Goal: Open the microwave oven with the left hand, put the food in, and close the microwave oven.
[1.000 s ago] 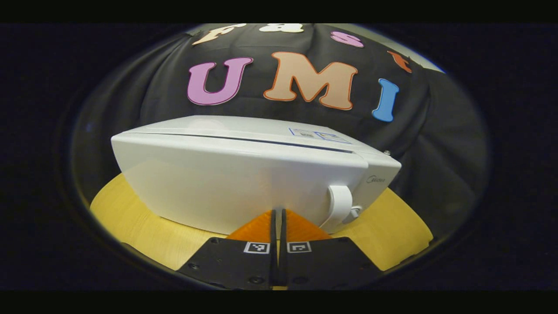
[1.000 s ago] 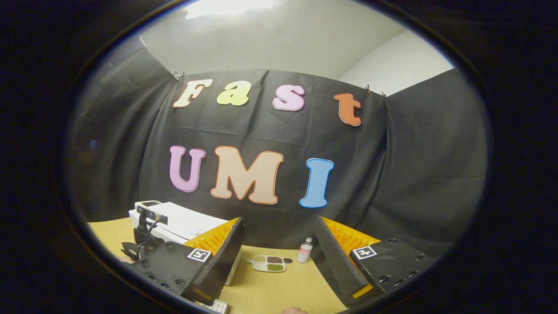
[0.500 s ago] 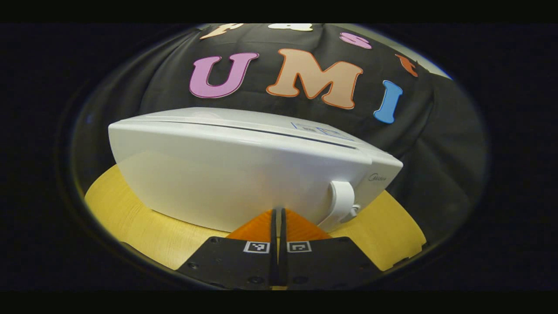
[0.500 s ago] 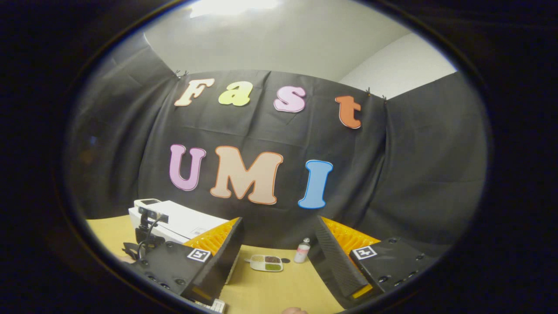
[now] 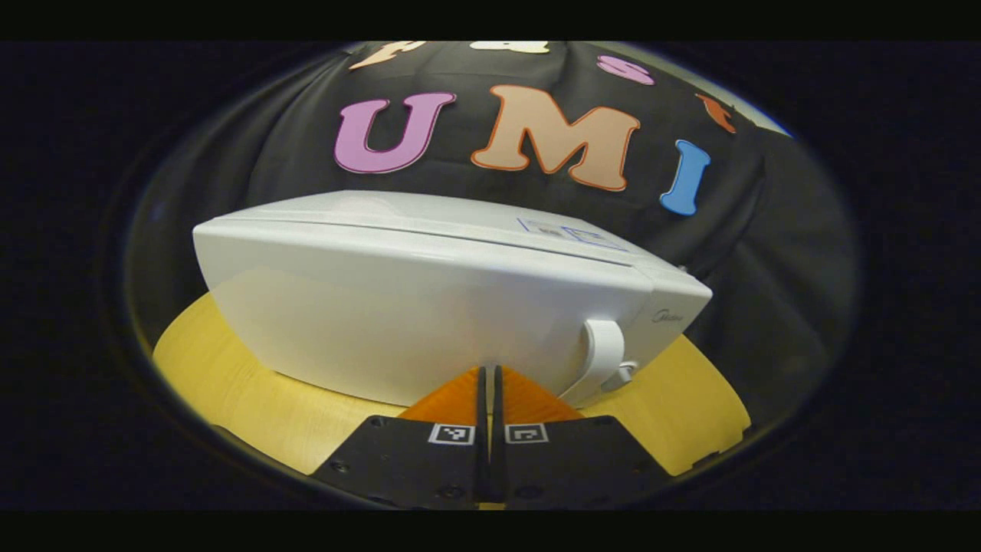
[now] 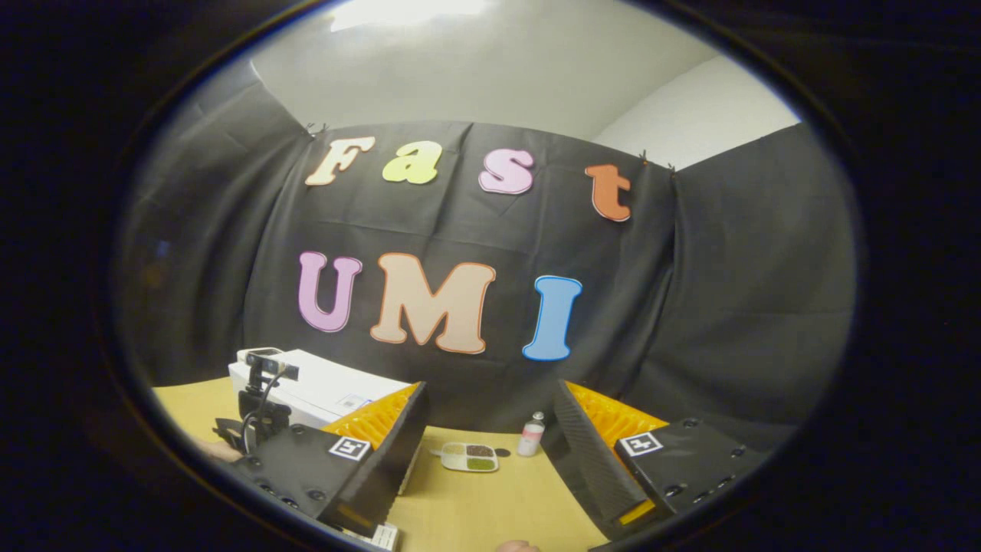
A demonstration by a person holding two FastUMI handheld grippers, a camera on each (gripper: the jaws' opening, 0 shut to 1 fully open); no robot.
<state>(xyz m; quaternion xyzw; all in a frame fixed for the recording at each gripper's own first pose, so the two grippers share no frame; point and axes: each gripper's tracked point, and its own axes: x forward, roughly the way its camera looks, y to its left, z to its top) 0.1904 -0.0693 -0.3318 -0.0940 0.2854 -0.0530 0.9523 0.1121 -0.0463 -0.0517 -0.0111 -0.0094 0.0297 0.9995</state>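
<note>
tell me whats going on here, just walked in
A person holds a gripper in each hand at a wooden table. The left gripper, fingers shut together and empty, sits close in front of the white microwave oven, whose door looks closed; the door handle is just to the right of its tips. The right gripper is open, holding nothing. Between its fingers, farther off on the table, lie a divided food tray and a small bottle. The food is not in the microwave yet.
</note>
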